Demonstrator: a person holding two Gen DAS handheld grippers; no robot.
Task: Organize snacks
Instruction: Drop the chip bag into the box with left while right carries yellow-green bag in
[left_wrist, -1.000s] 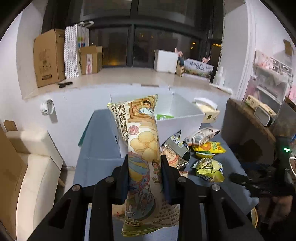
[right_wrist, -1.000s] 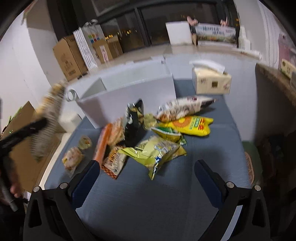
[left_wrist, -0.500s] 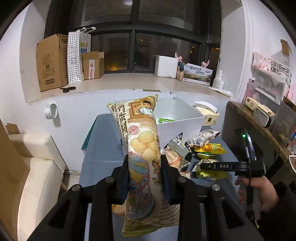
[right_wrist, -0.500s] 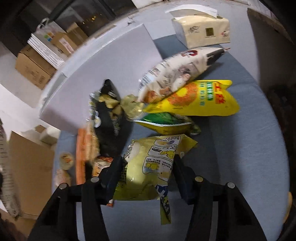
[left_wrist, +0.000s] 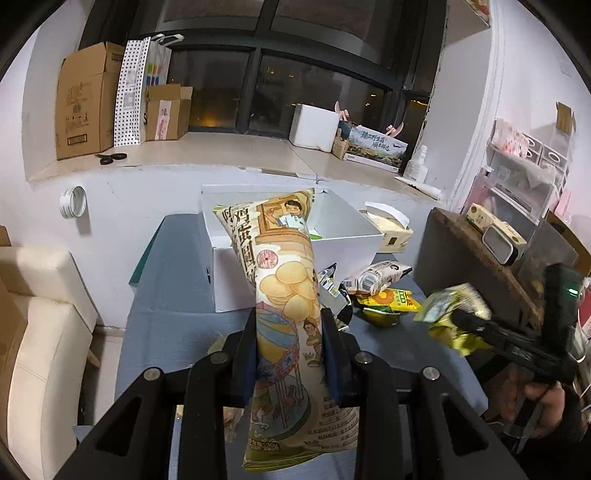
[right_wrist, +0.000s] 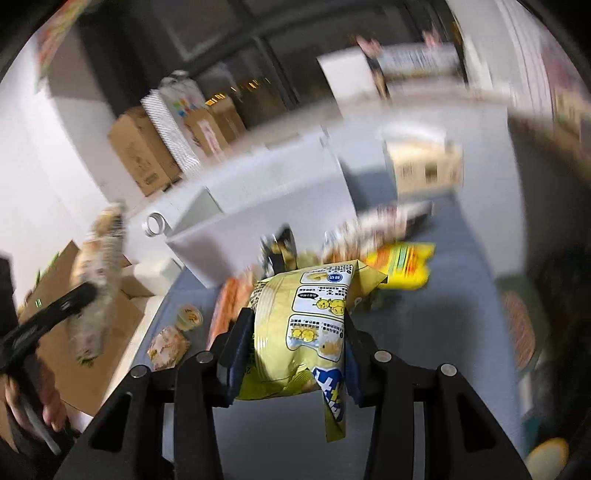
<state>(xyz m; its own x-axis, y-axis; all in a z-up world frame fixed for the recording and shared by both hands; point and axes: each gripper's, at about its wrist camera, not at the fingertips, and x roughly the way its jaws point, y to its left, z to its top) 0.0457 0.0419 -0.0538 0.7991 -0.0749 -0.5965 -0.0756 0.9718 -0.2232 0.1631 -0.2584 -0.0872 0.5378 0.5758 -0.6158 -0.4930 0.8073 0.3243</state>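
My left gripper (left_wrist: 288, 325) is shut on a tall chip bag (left_wrist: 284, 291), held upright in front of the open white box (left_wrist: 347, 236). In the right wrist view that bag (right_wrist: 98, 258) hangs blurred at the left. My right gripper (right_wrist: 295, 325) has a pale yellow snack bag (right_wrist: 306, 317) between its pads, and its jaws are still closing on the bag. The bag is clear of the table. The left wrist view shows the same yellow bag (left_wrist: 448, 306) in the air at the right. Loose snacks (left_wrist: 388, 299) lie beside the box.
A tissue box (left_wrist: 391, 232) stands right of the white box on the grey-blue table (left_wrist: 170, 295). Small packets (right_wrist: 168, 343) and a cup (right_wrist: 189, 315) lie near the table's left edge. A dark side table (left_wrist: 476, 258) is at the right, a cream seat (left_wrist: 44, 332) at the left.
My right gripper went from wide open to closed around the pale yellow bag and lifted it off the table. My left gripper kept hold of the chip bag, barely moving.
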